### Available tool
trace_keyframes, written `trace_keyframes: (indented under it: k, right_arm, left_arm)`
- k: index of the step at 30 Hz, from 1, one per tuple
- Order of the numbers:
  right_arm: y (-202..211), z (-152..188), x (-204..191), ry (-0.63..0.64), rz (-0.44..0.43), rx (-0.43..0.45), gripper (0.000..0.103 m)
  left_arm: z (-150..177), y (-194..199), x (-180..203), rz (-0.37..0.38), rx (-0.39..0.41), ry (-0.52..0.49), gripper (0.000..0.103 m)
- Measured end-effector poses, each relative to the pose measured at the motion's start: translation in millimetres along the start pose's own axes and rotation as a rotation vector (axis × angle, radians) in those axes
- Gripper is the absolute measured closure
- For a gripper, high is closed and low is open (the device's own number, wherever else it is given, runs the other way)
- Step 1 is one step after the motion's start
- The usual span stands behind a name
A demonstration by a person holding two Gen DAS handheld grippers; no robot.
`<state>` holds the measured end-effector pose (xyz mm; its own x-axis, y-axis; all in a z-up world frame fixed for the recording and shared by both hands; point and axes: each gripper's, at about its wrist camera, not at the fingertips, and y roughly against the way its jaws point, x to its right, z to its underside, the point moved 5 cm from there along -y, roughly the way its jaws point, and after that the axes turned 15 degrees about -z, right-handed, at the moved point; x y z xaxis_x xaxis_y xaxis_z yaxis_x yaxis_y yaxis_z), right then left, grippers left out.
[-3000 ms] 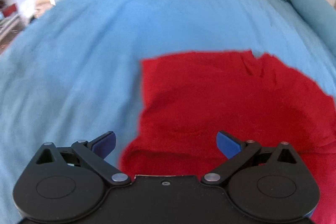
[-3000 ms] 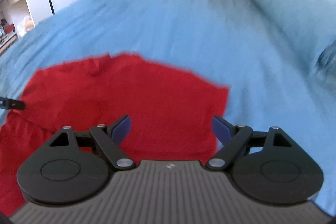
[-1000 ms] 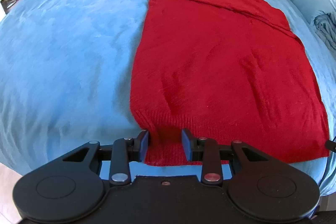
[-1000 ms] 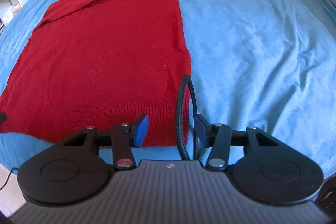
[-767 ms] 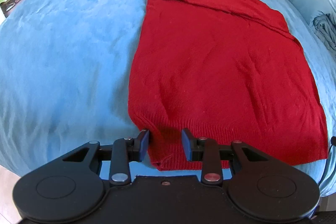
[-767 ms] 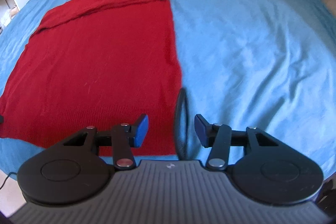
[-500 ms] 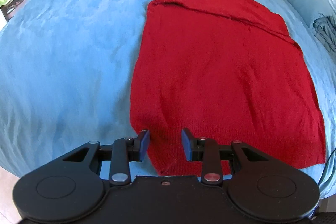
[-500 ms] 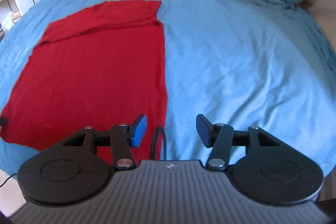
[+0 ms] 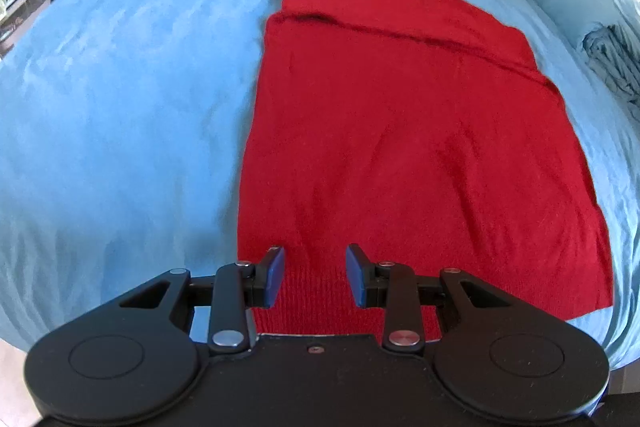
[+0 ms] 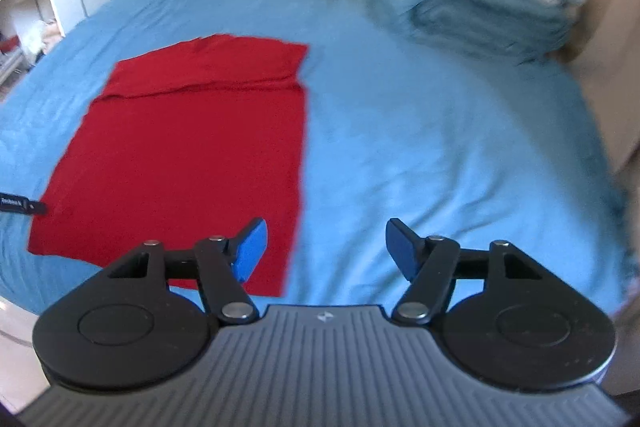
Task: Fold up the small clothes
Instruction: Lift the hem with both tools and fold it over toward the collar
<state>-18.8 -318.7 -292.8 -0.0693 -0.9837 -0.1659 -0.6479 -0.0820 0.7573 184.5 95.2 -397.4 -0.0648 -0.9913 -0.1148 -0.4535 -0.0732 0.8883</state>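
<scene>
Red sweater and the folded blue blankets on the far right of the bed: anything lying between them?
Nothing: in the right wrist view only bare blue bedsheet stretches from the red sweater across to the folded blue blankets.

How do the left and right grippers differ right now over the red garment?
The left gripper has its jaws narrowly apart over the hem of the red garment; the right gripper stands wider, its jaws having just been opening, mostly over the blue bedspread beside the garment's edge. Both are empty, pressing on nothing.
</scene>
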Motion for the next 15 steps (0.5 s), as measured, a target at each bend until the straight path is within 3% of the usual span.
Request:
trace_keyframes:
  k: [3,6,11,13,14,15]
  right_arm:
    - [-60,26,-3,-0.082,-0.066,-0.023,0.026]
    - [-105,50,2,-0.124,-0.079,-0.063,0.036]
    - [-141,65,11,-0.160,-0.112,-0.111,0.039]
    - [-148,69,14,-0.170,-0.121,-0.129,0.044]
    - [-151,69,16,-0.180,-0.128,-0.137,0.052]
    - [-153,70,17,-0.184,-0.133,-0.142,0.057]
  left_arm:
    - [13,-7,-1,0.004,-0.018,0.001,0.066]
    - [23,-12,-2,0.021,-0.032,0.003,0.067]
    - [27,-17,1,0.042,-0.041,0.024,0.069]
    - [28,-19,-1,0.055,-0.052,0.046,0.080]
    - [28,-20,-2,0.057,-0.062,0.053,0.095]
    - [28,-21,-3,0.060,-0.074,0.058,0.098]
